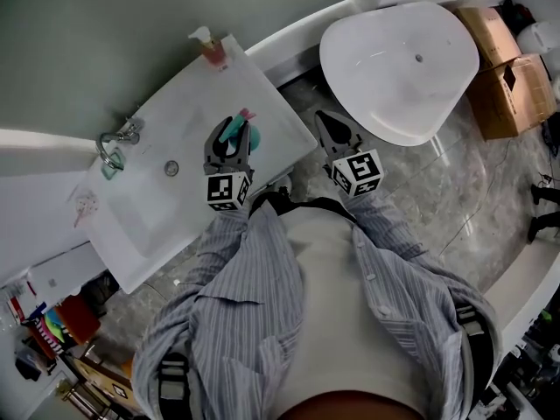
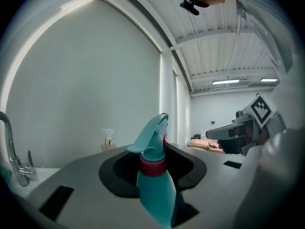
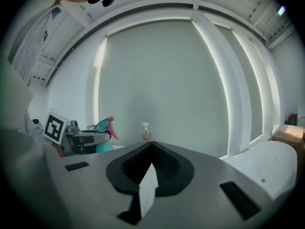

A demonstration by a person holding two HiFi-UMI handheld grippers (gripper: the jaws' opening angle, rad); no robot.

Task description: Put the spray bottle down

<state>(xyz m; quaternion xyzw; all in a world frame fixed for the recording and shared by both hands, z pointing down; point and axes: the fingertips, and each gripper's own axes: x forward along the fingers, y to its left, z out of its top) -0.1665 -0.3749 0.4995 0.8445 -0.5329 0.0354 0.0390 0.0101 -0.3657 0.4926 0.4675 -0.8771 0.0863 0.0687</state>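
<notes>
A teal spray bottle (image 1: 237, 133) with a pink trigger stands upright in my left gripper (image 1: 230, 140), whose jaws are shut on its neck. In the left gripper view the bottle (image 2: 155, 180) fills the gap between the jaws, just below its red collar. It hangs over the right part of the white sink counter (image 1: 197, 86). My right gripper (image 1: 331, 128) is beside the counter's right corner, over the floor. In the right gripper view its jaws (image 3: 151, 147) meet at the tip and pinch a small white piece (image 3: 148, 191), cloth or paper.
A soap dispenser (image 1: 210, 45) stands at the counter's far corner. A chrome faucet (image 1: 116, 140) and the basin (image 1: 140, 204) lie to the left. A white toilet (image 1: 398, 64) is to the right, with cardboard boxes (image 1: 512, 90) beyond it.
</notes>
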